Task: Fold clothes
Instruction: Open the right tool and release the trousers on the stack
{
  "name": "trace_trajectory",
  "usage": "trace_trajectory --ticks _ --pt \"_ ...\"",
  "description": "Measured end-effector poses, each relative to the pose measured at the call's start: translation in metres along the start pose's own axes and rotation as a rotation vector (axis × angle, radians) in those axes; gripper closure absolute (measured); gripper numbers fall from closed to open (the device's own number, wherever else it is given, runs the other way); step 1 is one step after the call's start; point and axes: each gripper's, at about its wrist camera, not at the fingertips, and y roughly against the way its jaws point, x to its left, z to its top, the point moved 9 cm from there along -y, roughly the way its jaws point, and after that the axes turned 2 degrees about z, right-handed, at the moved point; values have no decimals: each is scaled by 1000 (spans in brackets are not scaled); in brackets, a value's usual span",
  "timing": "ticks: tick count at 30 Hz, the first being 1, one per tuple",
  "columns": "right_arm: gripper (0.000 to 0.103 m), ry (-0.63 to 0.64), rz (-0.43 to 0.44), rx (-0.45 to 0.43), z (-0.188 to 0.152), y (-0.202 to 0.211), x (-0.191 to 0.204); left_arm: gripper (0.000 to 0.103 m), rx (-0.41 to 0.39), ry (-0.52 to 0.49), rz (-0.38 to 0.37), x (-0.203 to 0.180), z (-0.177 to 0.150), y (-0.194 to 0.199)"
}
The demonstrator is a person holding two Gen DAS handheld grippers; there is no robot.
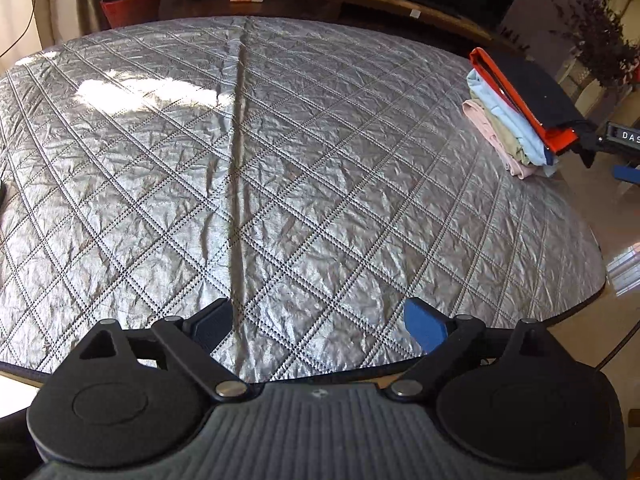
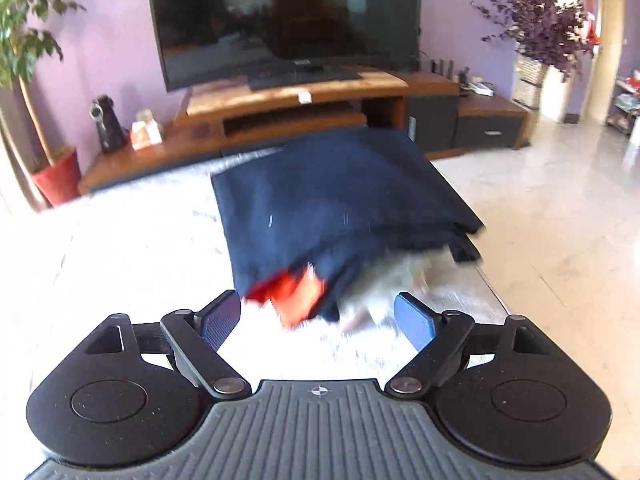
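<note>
A stack of folded clothes [image 1: 516, 120] sits at the right edge of the silver quilted table cover [image 1: 280, 180]. A navy garment with an orange lining [image 1: 532, 92] lies on top; light blue, beige and pink pieces are under it. My left gripper [image 1: 320, 320] is open and empty above the near edge of the cover. My right gripper [image 2: 318, 316] is open and empty just in front of the stack, where the navy garment [image 2: 336, 200] and its orange lining [image 2: 294, 296] show. The right wrist view is blurred near the stack.
A wooden TV stand [image 2: 296, 104] with a large TV [image 2: 280, 20] stands beyond the table. A red plant pot [image 2: 58, 180] is at the left, a dried purple plant [image 2: 536, 20] at the right. Tiled floor [image 2: 560, 220] lies right of the table.
</note>
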Motion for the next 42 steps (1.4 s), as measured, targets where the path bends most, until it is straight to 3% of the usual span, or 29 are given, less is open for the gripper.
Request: trace_trajectory --ticks 5,8,10,12,14,25,34,42 --pt "12 -171 27 41 -59 61 -4 1 -61 -28 -79 -48 -6 52" --pt "8 -257 -57 66 -88 93 -20 1 -88 -43 -87 -71 -18 80" --pt "8 -323 -160 67 -104 115 -38 1 -109 -62 -58 -83 -29 95" --pt "8 -346 -187 65 -115 137 -49 1 -124 -86 -34 -92 -40 108" --pt "8 -300 -160 78 -120 156 -51 1 -143 -104 -44 -104 -52 124" --pt "4 -246 -201 -11 -142 273 -57 1 -209 -211 -100 -158 -112 190" --pt "1 -200 -219 -64 -167 331 -48 1 -246 -219 -70 -153 -151 226" --pt "0 -208 -256 -112 -179 375 -47 1 -283 -205 -110 -145 -171 249"
